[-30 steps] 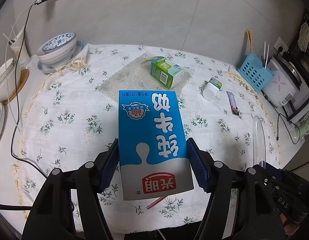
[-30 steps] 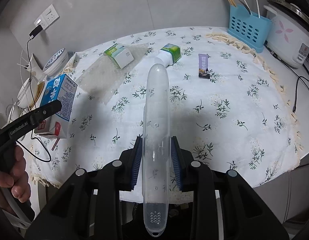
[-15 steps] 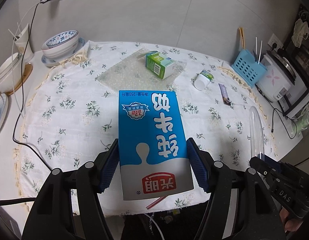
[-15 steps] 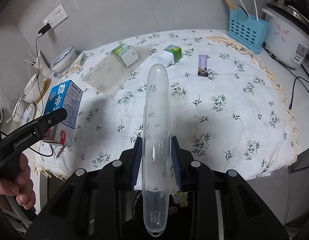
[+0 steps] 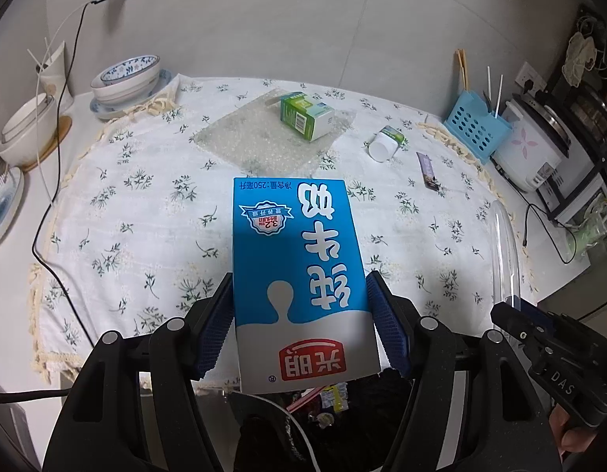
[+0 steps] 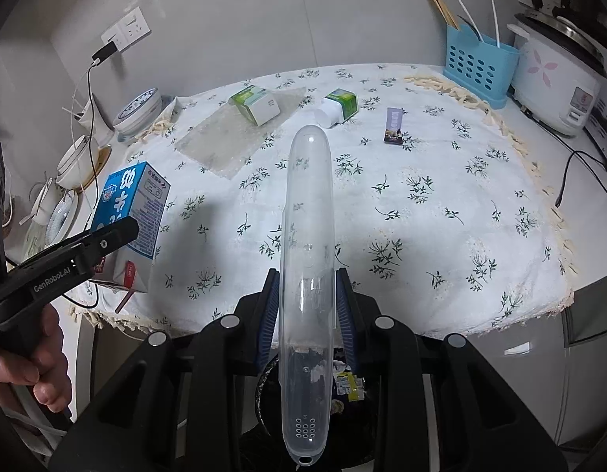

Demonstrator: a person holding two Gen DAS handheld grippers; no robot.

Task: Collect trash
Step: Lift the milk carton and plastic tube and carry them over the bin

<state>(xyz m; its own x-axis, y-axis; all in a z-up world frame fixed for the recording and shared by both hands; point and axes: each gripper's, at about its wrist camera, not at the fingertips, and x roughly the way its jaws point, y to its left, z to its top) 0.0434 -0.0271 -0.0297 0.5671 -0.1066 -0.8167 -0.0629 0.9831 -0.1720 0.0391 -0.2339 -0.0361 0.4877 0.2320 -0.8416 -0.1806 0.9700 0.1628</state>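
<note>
1. The left hand-held gripper pinches the blue milk carton; the right hand-held gripper pinches a clear plastic case, both above the bin.
2. Left on the table: green carton, small bottle, wrapper, bubble wrap.

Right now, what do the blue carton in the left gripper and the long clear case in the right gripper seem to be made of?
Blue carton: likely coated paperboard, printed, slight sheen, sharp folded edges. Long clear case: probably thin plastic, translucent, glossy, with small holes at one end.
</note>
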